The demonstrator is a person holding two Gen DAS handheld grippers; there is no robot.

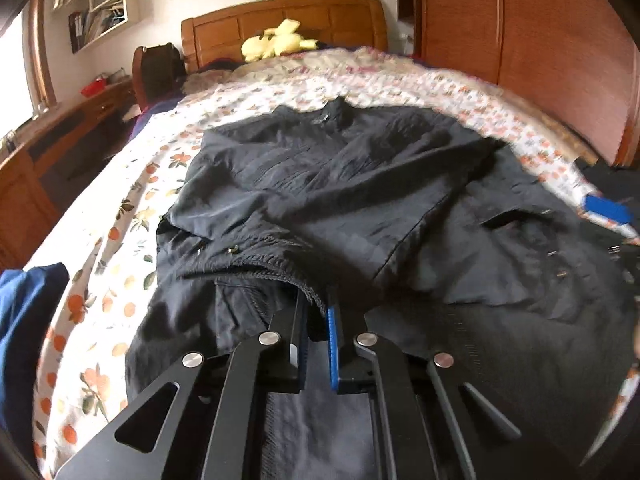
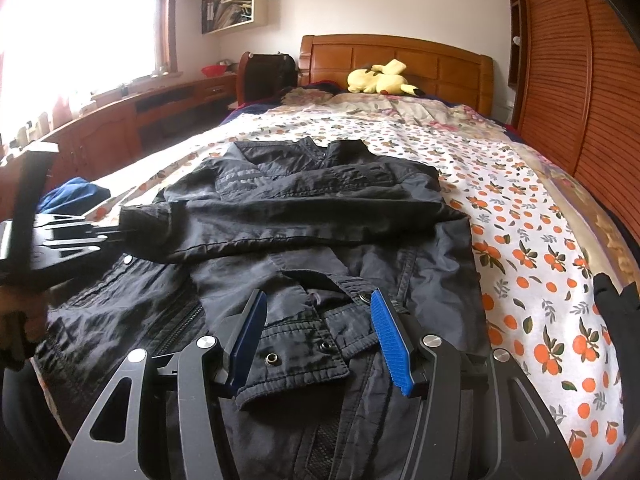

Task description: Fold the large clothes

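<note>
While the left hand-held gripper (image 1: pixel 318 312) pinches the jacket (image 2: pixel 320 216) cuff, the right hand-held gripper (image 2: pixel 318 320) gapes.

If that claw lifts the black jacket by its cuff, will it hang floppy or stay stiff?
Probably floppy: the jacket lies creased and rumpled on the bed. Likely light, since the thin cuff bunches in the left claw. Its sheen hints at slipperiness.

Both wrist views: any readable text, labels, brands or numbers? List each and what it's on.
None readable.
Collar label of the black jacket: a small patch, too blurred to read.
Books and papers on the wall shelf: spines too small to read.
Snap buttons on the jacket cuff: no legible marking.
</note>
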